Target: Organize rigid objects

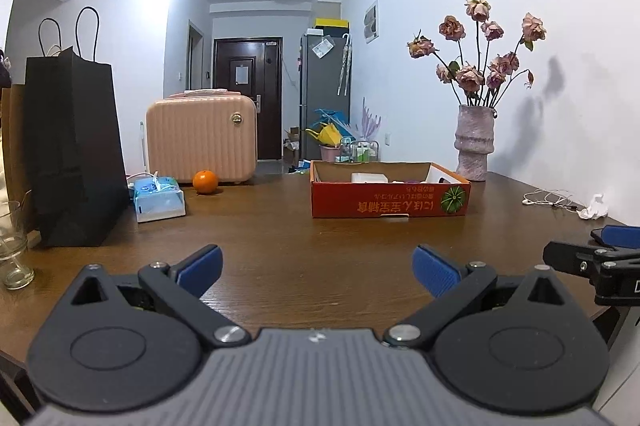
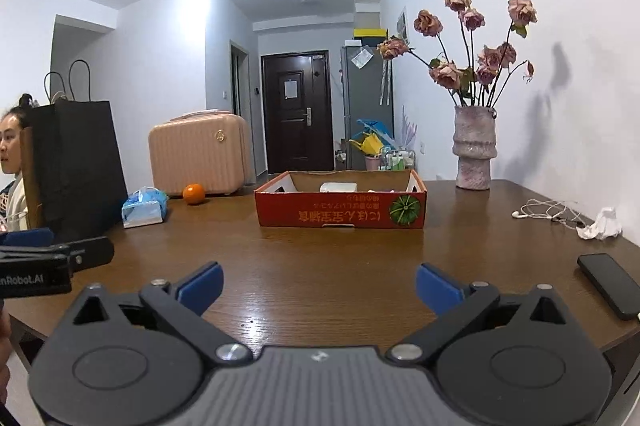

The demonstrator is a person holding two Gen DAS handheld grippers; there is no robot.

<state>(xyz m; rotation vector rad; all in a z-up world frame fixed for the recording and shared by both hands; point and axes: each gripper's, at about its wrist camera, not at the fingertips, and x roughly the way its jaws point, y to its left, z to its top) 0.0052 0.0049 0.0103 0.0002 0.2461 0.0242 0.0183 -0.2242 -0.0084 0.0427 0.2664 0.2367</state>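
A shallow red cardboard box [image 1: 390, 200] [image 2: 340, 212] stands mid-table with a white item [image 1: 370, 178] [image 2: 338, 187] and other small things inside. My left gripper [image 1: 318, 272] hovers open over the near table edge, nothing between its blue pads. My right gripper [image 2: 319, 288] is likewise open and empty; its finger shows at the right edge of the left wrist view. A black phone [image 2: 608, 284] lies on the table just right of the right gripper. An orange [image 1: 205, 181] [image 2: 193, 193] rests by a pink case [image 1: 200, 138] [image 2: 200, 154].
A black paper bag [image 1: 72, 146] [image 2: 76, 162] and a tissue pack [image 1: 160, 200] [image 2: 144, 208] stand left. A glass [image 1: 14, 246] sits at the near left. A vase of dried roses [image 1: 474, 146] [image 2: 474, 150], earphones [image 2: 548, 212] and crumpled paper [image 2: 602, 224] occupy the right. A person sits behind the bag.
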